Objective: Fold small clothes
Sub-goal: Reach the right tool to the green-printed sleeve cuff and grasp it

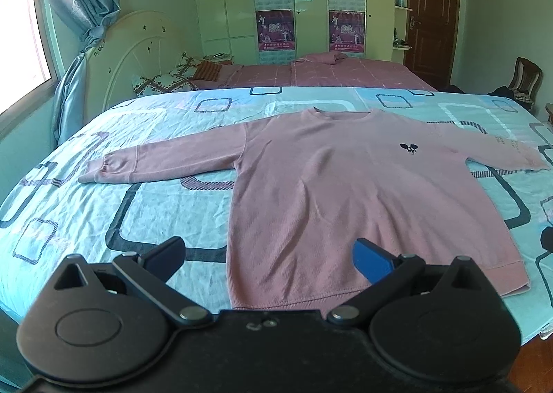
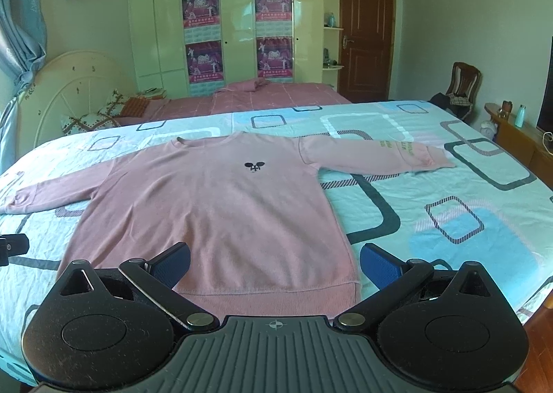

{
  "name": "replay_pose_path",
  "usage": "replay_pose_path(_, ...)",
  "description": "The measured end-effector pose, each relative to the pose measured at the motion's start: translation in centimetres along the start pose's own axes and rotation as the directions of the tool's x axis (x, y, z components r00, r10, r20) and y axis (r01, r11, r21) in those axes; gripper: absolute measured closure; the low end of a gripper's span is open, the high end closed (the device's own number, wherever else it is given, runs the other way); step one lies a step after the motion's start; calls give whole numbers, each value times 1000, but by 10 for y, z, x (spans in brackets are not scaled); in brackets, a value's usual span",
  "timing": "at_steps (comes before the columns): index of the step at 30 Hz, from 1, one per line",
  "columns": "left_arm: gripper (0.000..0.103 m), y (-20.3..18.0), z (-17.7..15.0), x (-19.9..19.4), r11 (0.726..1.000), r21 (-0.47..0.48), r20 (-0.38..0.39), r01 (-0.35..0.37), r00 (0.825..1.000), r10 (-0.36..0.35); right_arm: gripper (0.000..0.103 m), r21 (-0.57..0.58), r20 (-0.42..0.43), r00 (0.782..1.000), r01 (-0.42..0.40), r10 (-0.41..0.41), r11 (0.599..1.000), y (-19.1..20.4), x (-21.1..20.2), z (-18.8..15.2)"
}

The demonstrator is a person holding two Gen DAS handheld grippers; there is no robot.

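Note:
A pink long-sleeved sweatshirt (image 1: pixel 345 185) with a small black chest logo lies flat and face up on the bed, both sleeves spread out sideways. It also shows in the right wrist view (image 2: pixel 214 213). My left gripper (image 1: pixel 269 255) is open and empty, held above the hem's left part. My right gripper (image 2: pixel 274 265) is open and empty, held above the hem's right part. The tip of the left gripper shows at the left edge of the right wrist view (image 2: pixel 13 244).
The bed has a light blue sheet (image 1: pixel 121 213) with dark rounded squares. A second bed with a pink cover (image 2: pixel 269 96), pillows (image 2: pixel 93 116) and a white headboard (image 2: pixel 69 82) lie beyond. A wooden bench (image 2: pixel 518 130) and a chair (image 2: pixel 463 85) stand at the right.

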State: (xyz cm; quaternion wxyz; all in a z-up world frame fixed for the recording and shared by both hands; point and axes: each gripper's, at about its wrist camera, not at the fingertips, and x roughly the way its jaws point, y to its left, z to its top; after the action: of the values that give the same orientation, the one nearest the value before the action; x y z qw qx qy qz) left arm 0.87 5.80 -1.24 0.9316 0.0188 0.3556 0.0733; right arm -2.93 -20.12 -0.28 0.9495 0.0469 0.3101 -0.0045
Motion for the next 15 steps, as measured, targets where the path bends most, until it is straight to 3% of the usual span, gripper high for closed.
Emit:
replay_pose_path(7, 1, -4, 19, 36, 999, -25, -10, -20, 1000, 20, 0, 16, -4, 1000, 2, -2, 1000, -18, 43, 18)
replay_pose_path(15, 1, -23, 52, 91, 996, -83, -25, 18, 1000, -20, 0, 66, -3, 1000, 25, -25, 998, -69, 104, 52)
